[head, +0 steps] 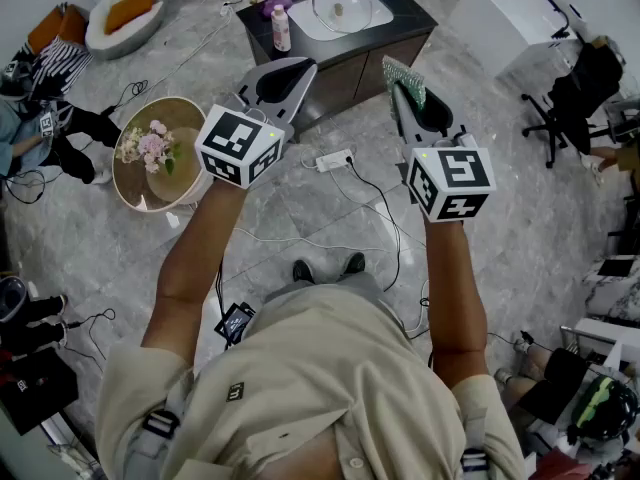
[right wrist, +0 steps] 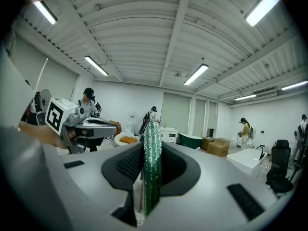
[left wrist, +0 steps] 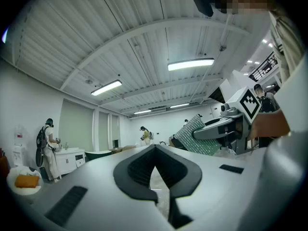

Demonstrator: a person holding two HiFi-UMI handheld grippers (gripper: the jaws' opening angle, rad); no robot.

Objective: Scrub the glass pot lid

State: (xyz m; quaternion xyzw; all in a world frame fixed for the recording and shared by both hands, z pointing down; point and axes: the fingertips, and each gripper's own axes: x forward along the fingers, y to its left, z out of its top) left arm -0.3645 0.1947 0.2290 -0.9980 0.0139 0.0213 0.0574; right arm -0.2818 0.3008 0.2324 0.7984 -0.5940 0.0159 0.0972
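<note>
Your right tool (head: 402, 86) is closed on a green scrub pad (head: 404, 72). In the right gripper view the pad (right wrist: 153, 162) stands on edge between the dark ribbed jaw faces, and its weave is knobbly and glittering. Your left tool (head: 298, 68) has its jaws brought together at the tips and grips nothing. Only a sliver of floor shows through behind the tips in the left gripper view (left wrist: 155, 150).

The glass pot lid (head: 340, 10) is well apart from both tools. It is round and clear, with a small knob at its centre, and it lies inside the white basin (head: 300, 23) set into the dark-topped bench (head: 410, 13).

Just beside the basin on the bench stands a pale pink bottle (head: 282, 28).

Both tools are held over the grey marbled floor (head: 520, 168), short of the bench. A white power strip (head: 333, 158) lies on the floor between them.

Off to your left sits a round tan tray (head: 190, 118) holding pink flowers (head: 150, 146). Farther back is a white oval tub (head: 100, 30) with something orange in it.
</note>
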